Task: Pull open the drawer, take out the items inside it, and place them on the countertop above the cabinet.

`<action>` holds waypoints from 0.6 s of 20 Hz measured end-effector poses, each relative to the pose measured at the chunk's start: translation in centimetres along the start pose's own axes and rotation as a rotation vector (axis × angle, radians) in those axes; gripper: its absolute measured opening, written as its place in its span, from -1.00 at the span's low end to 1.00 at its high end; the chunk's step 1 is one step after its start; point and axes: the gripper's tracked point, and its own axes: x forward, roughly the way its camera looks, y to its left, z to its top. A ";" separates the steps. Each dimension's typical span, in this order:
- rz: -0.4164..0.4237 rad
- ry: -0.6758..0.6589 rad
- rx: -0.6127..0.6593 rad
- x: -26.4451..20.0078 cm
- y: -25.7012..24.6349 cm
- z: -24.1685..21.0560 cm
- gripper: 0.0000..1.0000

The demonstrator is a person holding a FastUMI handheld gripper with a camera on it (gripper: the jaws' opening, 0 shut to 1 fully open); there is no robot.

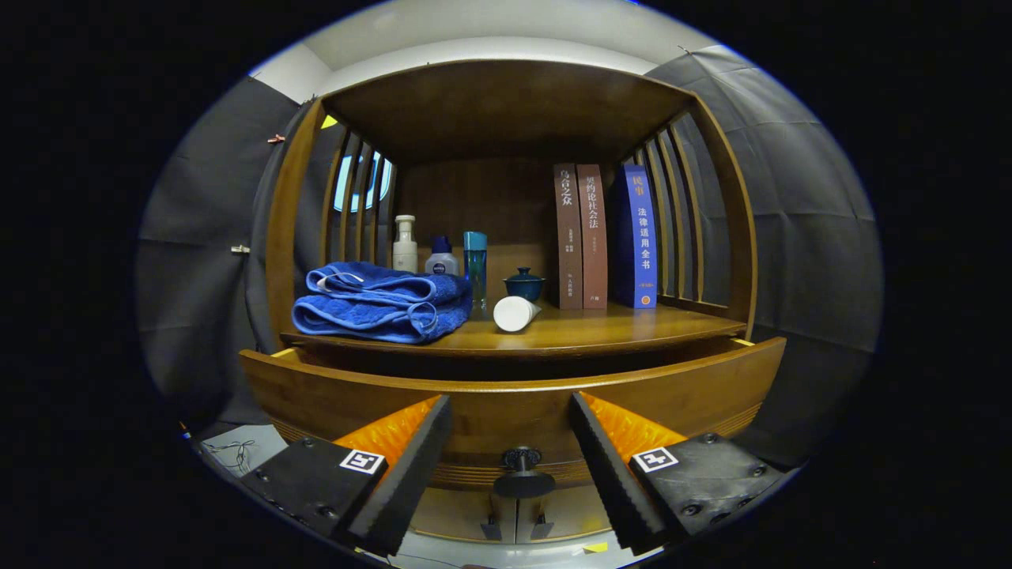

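Gripper view along my gripper, fingers spread wide either side of the drawer knob, drawer pulled partly open, countertop beyond with folded blue towel at left, bottles, white tube, books at right

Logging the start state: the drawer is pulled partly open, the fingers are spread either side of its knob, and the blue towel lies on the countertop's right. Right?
Not quite. In the gripper view the blue towel lies on the countertop's left, not right. The drawer is partly open, and the gripper's fingers are spread either side of the knob.
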 end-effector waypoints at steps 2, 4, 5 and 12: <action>-0.002 0.026 0.016 1.4 -0.1 -0.5 0.98; -0.002 0.023 0.018 2.5 -0.1 -0.3 0.98; -0.002 0.022 0.016 2.9 -0.1 -0.3 0.98; -0.006 0.011 0.006 3.6 0.1 -0.4 0.98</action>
